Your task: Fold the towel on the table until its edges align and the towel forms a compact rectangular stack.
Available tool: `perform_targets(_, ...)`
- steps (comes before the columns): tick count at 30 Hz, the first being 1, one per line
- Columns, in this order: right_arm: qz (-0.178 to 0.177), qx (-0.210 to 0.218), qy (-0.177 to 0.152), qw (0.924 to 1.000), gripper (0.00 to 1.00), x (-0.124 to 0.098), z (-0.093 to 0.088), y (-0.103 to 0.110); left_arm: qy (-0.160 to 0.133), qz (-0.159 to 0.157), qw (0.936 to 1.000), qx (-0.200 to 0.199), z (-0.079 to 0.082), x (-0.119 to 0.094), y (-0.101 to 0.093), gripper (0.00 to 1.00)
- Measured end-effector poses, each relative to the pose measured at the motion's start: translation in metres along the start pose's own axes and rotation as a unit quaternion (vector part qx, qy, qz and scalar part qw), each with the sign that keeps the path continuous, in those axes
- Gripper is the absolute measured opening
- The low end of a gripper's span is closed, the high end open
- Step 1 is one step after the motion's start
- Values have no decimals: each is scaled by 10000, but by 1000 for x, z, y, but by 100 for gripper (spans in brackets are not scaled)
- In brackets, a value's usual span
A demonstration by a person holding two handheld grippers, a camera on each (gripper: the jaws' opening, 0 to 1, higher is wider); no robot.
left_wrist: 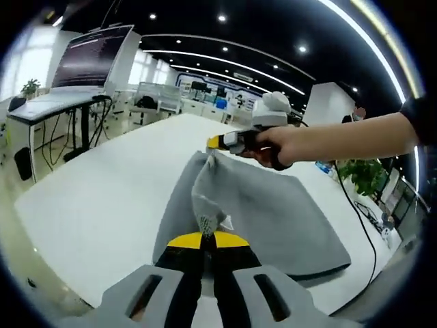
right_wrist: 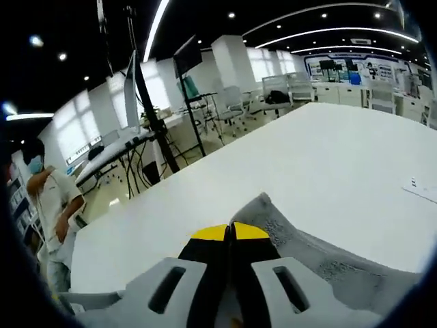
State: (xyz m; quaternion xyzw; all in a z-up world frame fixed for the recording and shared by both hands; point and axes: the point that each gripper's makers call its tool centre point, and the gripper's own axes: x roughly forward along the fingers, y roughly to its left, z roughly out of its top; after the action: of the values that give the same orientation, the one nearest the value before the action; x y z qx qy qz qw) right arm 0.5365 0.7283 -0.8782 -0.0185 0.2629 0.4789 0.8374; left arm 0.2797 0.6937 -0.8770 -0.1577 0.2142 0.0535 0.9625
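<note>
A grey towel (left_wrist: 273, 219) lies on the white table (left_wrist: 109, 198), with two of its corners lifted. My left gripper (left_wrist: 207, 236) is shut on the near corner, which rises in a bunched peak above its yellow-tipped jaws. My right gripper (left_wrist: 217, 142), held by a person's hand (left_wrist: 280, 145), comes in from the right and pinches the far corner. In the right gripper view my right gripper (right_wrist: 229, 231) has its yellow-tipped jaws pressed together on a fold of the grey towel (right_wrist: 307, 256), which trails away to the lower right over the white table (right_wrist: 328, 157).
A desk with a large monitor (left_wrist: 89, 58) stands beyond the table's left edge. A potted plant (left_wrist: 365, 174) and a cable lie off the right edge. A person in a mask (right_wrist: 51, 198) stands at the left, near desks and chairs.
</note>
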Motion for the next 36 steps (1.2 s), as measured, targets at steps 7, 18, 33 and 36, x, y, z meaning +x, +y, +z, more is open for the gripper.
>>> perform_targets(7, -81, -87, 82, 9999, 0, 14, -13, -1, 57, -19, 9995, -313, -13, 4, 0, 4)
perform_targets(18, 26, -96, 122, 9999, 7, 13, -18, 5, 241, 343, 9984, -388, -8, 11, 4, 21)
perform_targets(33, 96, -447, 214, 9987, 16, -20, -19, -12, 417, 1118, 9928, 75, -7, -2, 40, 22)
perform_targets(36, 76, -442, 287, 9986, 20, -27, -19, -21, 470, 1036, 9934, 164, -9, 1, 35, 22)
